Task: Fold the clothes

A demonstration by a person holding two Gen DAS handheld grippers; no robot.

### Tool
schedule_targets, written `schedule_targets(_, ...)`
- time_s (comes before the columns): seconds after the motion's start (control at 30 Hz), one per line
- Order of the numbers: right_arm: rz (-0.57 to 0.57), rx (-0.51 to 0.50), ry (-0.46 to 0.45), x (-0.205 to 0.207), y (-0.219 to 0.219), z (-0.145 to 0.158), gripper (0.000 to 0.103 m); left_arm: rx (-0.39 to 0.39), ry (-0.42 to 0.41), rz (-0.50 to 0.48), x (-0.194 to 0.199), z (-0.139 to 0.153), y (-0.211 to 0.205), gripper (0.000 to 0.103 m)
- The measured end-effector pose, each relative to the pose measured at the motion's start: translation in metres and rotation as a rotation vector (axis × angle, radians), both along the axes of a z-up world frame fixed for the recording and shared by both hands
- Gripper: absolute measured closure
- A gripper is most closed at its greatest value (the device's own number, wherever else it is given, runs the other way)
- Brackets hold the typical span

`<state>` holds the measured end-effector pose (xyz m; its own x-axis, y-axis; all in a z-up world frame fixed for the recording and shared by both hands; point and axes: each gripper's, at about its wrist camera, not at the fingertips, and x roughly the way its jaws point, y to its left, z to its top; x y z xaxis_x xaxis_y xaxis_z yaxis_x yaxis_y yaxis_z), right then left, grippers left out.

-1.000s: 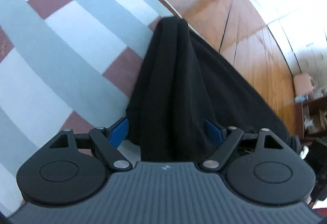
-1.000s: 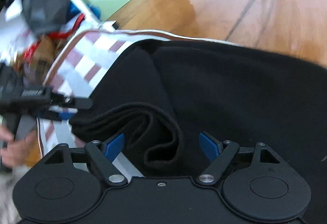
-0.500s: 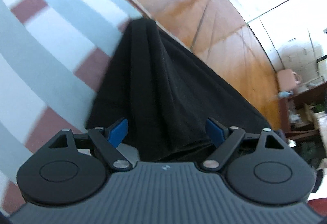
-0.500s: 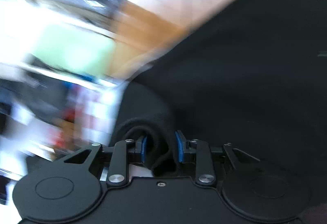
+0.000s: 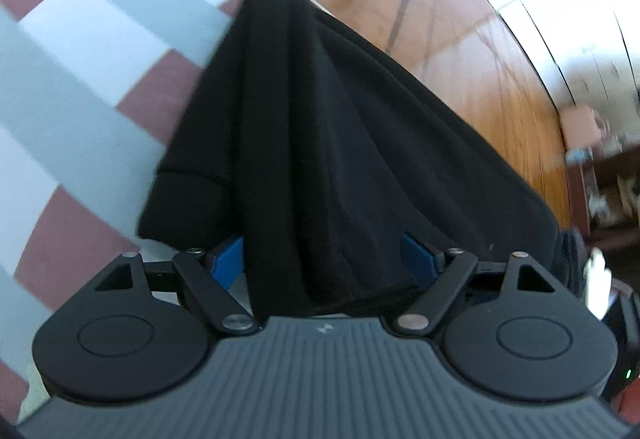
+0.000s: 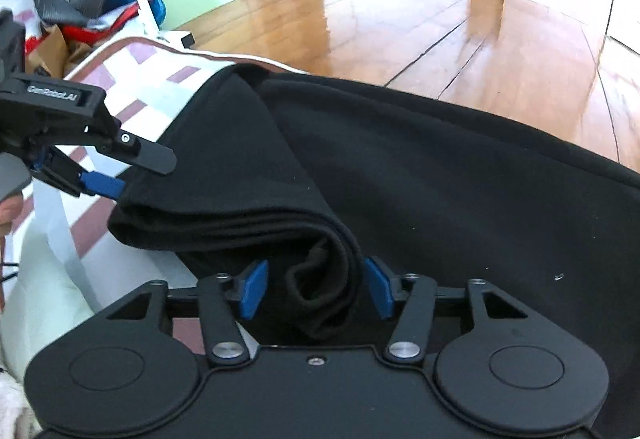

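On the checked white, grey and maroon bedcover [image 5: 80, 87] above a glossy wooden floor [image 6: 400, 23], my left gripper [image 5: 324, 259] is closing around the thick black fleece garment [image 5: 320, 143] while my right gripper [image 6: 316, 289] opens off its rolled near edge, so I should keep both folds aligned.

The left gripper [image 6: 102, 185] bears a white label reading roughly "GenRobot.AI".
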<state>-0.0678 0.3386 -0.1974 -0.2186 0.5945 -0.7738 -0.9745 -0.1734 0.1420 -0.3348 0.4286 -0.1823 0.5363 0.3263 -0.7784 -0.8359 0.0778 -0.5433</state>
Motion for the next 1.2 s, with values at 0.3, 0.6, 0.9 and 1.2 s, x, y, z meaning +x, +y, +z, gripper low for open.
schedule_targets(0.3,-0.199,-0.064,0.313,0.031,0.005,-0.018,0.043,0.055,0.046,-0.009,0.014,-0.003,0.000,0.085)
schedule_targets(0.6,-0.150,-0.089,0.423,0.049,-0.003,0.001,0.084,0.123,-0.083,-0.084,0.048,0.026,0.029,0.085)
schedule_targets(0.9,-0.010,0.114,-0.153,0.011,-0.029,0.015,0.036,0.270,-0.140,-0.208,0.091,0.046,0.055,0.045)
schedule_targets(1.2,-0.181,-0.175,0.352,0.073,0.010,0.004,0.032,0.231,0.072,-0.068,0.000,0.016,0.057,0.022)
